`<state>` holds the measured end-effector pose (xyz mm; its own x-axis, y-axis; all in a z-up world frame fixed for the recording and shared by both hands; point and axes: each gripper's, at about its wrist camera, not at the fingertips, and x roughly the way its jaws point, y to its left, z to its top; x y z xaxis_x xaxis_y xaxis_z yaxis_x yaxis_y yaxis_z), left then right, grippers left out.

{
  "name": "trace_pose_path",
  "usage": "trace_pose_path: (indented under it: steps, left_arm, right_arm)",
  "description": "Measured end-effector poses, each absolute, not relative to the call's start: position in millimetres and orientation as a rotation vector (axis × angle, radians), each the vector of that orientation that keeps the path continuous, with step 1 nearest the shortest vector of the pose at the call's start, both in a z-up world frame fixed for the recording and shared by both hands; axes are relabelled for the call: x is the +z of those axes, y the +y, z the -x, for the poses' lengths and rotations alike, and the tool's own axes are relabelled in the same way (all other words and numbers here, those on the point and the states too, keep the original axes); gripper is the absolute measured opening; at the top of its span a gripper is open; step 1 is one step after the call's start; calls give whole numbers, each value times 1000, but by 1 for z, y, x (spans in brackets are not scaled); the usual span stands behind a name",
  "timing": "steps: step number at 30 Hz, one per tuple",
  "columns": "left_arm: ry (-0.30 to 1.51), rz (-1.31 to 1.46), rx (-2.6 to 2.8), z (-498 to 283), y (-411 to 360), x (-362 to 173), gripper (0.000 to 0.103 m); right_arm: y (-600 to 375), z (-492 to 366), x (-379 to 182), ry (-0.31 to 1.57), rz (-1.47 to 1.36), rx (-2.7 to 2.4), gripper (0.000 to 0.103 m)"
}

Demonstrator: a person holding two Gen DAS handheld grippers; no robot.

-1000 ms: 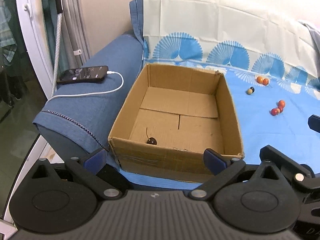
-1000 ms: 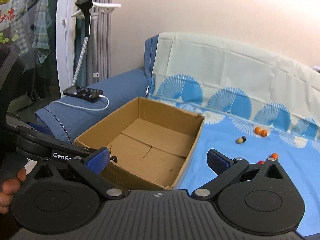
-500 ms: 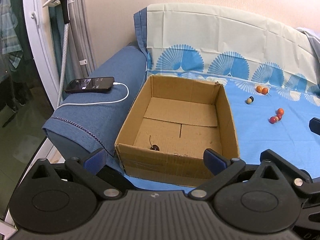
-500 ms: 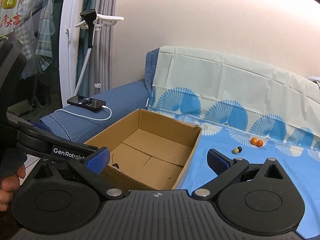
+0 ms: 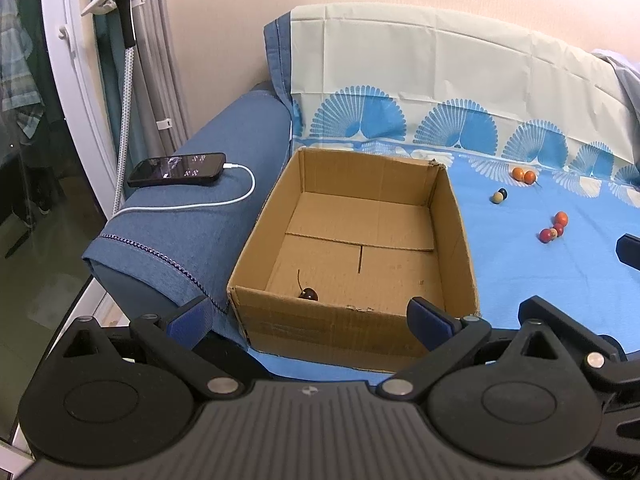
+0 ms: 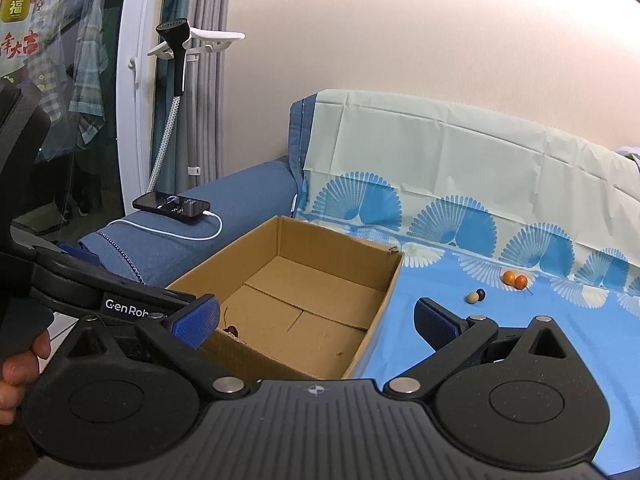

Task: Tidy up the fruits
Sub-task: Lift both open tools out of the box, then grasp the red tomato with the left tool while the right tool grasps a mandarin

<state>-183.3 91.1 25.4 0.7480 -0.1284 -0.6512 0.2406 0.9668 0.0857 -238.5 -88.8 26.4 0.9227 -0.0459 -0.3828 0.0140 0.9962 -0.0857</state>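
The left tool (image 5: 308,318) is spread wide with nothing between its fingers, held just short of the near wall of the cardboard box (image 5: 360,330). The right tool (image 6: 316,318) is likewise spread and empty, over the box's near right corner. One dark cherry (image 5: 308,293) lies inside against the near wall, toward the left, its stem pointing up and away. The box's long axis runs away from the tools, top open, floor otherwise bare. To its right, well apart on the blue sheet (image 5: 520,276), lie the orange fruits (image 5: 524,175), the red fruits (image 5: 554,227) and a pale-and-dark pair (image 5: 499,196). A phone (image 5: 178,163) rests on the sofa arm to the left.
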Motion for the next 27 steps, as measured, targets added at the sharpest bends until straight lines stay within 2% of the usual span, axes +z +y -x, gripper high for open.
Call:
trace_pose_path:
  steps: [27]
  left_arm:
    - [788,-267,-205,151,60,-2,103]
  right_arm:
    - [-119,203,-2,490,-28,-24,102]
